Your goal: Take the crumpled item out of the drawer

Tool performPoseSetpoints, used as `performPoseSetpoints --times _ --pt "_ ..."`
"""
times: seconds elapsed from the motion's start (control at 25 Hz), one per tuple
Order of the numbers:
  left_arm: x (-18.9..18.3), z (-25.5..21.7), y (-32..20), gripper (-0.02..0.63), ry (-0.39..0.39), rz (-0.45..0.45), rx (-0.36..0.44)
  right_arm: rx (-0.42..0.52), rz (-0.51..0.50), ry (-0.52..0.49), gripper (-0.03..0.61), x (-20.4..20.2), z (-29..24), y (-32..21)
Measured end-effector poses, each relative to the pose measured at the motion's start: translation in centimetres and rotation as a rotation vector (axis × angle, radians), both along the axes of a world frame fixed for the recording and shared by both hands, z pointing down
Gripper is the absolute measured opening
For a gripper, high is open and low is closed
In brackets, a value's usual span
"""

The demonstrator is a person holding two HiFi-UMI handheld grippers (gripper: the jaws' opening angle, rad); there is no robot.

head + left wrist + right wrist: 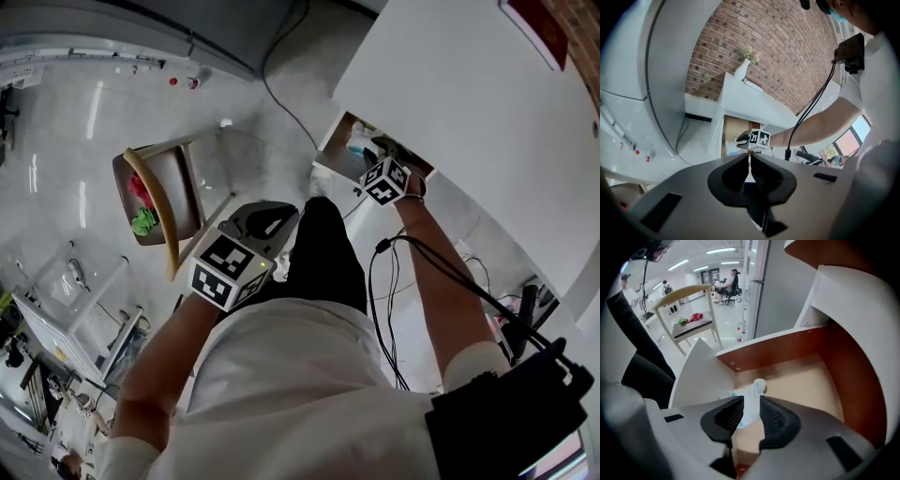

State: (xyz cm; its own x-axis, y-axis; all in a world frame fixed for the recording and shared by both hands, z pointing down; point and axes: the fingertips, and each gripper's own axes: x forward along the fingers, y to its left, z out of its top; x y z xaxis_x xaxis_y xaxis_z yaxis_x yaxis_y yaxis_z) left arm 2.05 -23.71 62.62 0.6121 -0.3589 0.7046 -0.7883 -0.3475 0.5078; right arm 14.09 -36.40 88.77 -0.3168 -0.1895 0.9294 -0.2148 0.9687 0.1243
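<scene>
**Mia:** What are the right tongs (751,411) doing?

**Ben:** Their jaws are close together, with just a thin gap. The crumpled item (753,394) fills that gap. I think it is pinched, not just lying there.

**Mia:** Which way does it lie?

**Ben:** It is white with a bit of blue. Its long way runs along the jaws. It pokes out past the tips, toward the middle of the right gripper view.

**Mia:** Where is it, then?

**Ben:** Inside the drawer (806,380), low over the tan floor. It is near the white wall at the left of the frame. The brown back wall runs across above it.

**Mia:** And the left tongs (750,165)?

**Ben:** Closed, with nothing between them. In the head view they sit at the lower left, well apart from the drawer at the upper right.

**Mia:** So which tongs are nearer?

**Ben:** The right ones. They are on it already. I think they only need to pull back the way they point from, out of the drawer's open top.
</scene>
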Motion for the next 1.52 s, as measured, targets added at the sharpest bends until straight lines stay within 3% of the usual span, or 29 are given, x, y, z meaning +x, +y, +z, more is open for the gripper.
performPoseSetpoints --times 0.36,0.68,1.04,1.52 --pt "-2.1 2.2 0.0 0.026 -0.002 -0.056 -0.008 -0.005 -0.08 0.099 0.128 -0.7 4.7 -1.2" --pt "-3.6 2.1 0.3 0.026 -0.01 -0.074 0.012 0.006 -0.052 0.111 0.048 -0.9 4.8 -1.4" --pt "-3.8 -0.1 1.4 0.026 -0.006 -0.042 0.035 0.014 0.067 0.074 0.035 -0.9 1.2 -0.9" --pt "-4.4 -6.0 5.5 0.026 0.017 0.029 0.093 0.026 0.209 0.008 0.031 -1.2 -7.6 2.3"
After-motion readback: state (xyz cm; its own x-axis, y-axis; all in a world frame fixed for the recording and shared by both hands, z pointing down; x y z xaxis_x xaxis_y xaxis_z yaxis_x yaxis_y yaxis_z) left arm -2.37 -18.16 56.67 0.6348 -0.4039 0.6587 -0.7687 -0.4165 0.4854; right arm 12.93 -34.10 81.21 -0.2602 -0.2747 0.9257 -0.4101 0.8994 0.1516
